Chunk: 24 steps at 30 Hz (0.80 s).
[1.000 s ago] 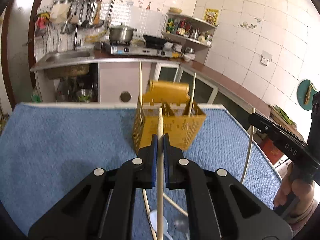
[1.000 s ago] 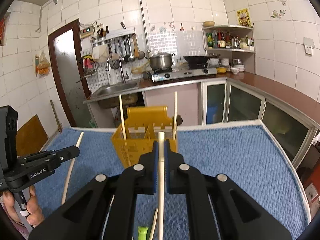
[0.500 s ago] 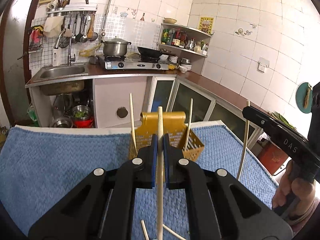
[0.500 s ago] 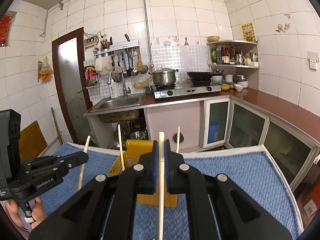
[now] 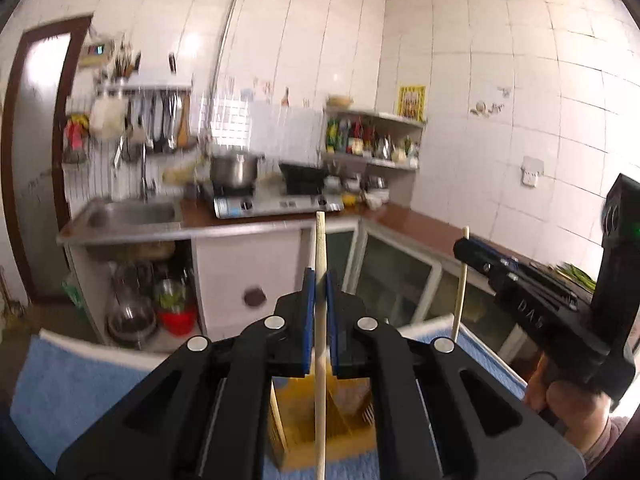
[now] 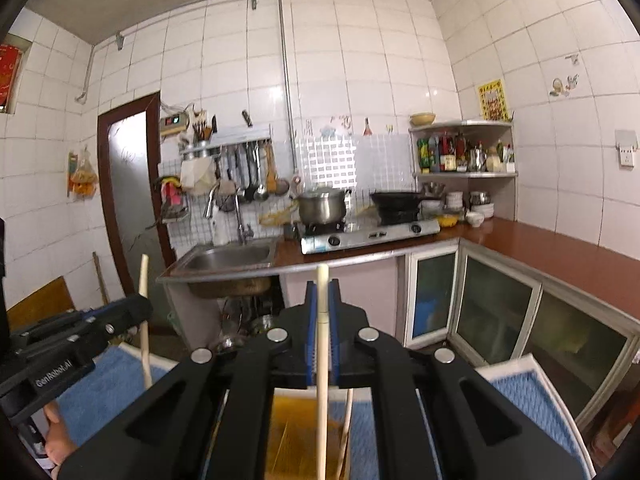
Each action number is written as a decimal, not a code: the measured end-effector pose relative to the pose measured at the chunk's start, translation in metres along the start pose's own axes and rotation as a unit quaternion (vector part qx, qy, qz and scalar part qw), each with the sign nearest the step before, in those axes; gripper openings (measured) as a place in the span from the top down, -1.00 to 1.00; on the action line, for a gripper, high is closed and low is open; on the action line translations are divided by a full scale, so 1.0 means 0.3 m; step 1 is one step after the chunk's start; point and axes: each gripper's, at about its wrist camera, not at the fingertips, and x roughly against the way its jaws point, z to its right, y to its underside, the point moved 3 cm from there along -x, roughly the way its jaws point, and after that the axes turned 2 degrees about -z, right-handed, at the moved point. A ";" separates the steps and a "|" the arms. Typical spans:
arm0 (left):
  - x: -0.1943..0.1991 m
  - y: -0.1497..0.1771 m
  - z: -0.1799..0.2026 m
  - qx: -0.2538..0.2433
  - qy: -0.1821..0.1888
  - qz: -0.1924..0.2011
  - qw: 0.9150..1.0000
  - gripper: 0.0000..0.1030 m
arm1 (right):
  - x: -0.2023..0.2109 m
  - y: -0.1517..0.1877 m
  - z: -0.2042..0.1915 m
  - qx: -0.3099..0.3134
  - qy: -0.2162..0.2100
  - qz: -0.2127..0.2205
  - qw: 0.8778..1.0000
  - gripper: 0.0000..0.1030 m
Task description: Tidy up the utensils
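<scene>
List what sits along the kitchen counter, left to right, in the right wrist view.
Sink → steel pot on the stove's left burner → black wok on its right burner → stacked bowls → bare brown countertop.

Left hand-held gripper (image 5: 320,292): matte black plastic body, two broad angular arms with sunken triangular cut-outs, four round silver screw heads set in an arc behind the fingers. Fingers (image 5: 308,312) black, faced inside with blue ribbed pads.

Right hand-held gripper (image 6: 323,304): same build, same black shell, four silver screw heads, blue ribbed pads. From the left gripper's camera it shows side-on: long black snout, small screws, raised letters "DAS" on the flank, a tall black block behind with a green light.

The left gripper's flank, from the right gripper's camera, carries white lettering "GenRobot.AI".

Hands (image 5: 576,408) under each grip; no sleeve clearly visible.
</scene>
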 end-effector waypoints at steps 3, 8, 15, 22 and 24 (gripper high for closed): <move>-0.034 -0.033 0.015 -0.016 -0.018 0.035 0.999 0.91 | -0.039 -0.028 -0.003 0.001 0.008 0.019 1.000 0.88; -0.126 0.017 0.006 -0.011 -0.029 0.053 0.998 0.91 | -0.103 -0.001 0.005 -0.004 0.008 0.040 0.999 0.89; -0.255 0.197 -0.033 -0.006 -0.041 0.032 0.999 0.91 | -0.170 0.159 0.027 0.003 0.008 0.048 0.999 0.89; -0.286 0.330 -0.054 -0.014 -0.046 0.009 0.999 0.91 | -0.187 0.317 0.038 0.000 0.004 0.030 1.000 0.89; -0.288 0.354 -0.059 -0.012 -0.043 0.001 0.999 0.91 | -0.190 0.346 0.043 -0.002 0.002 0.025 1.000 0.89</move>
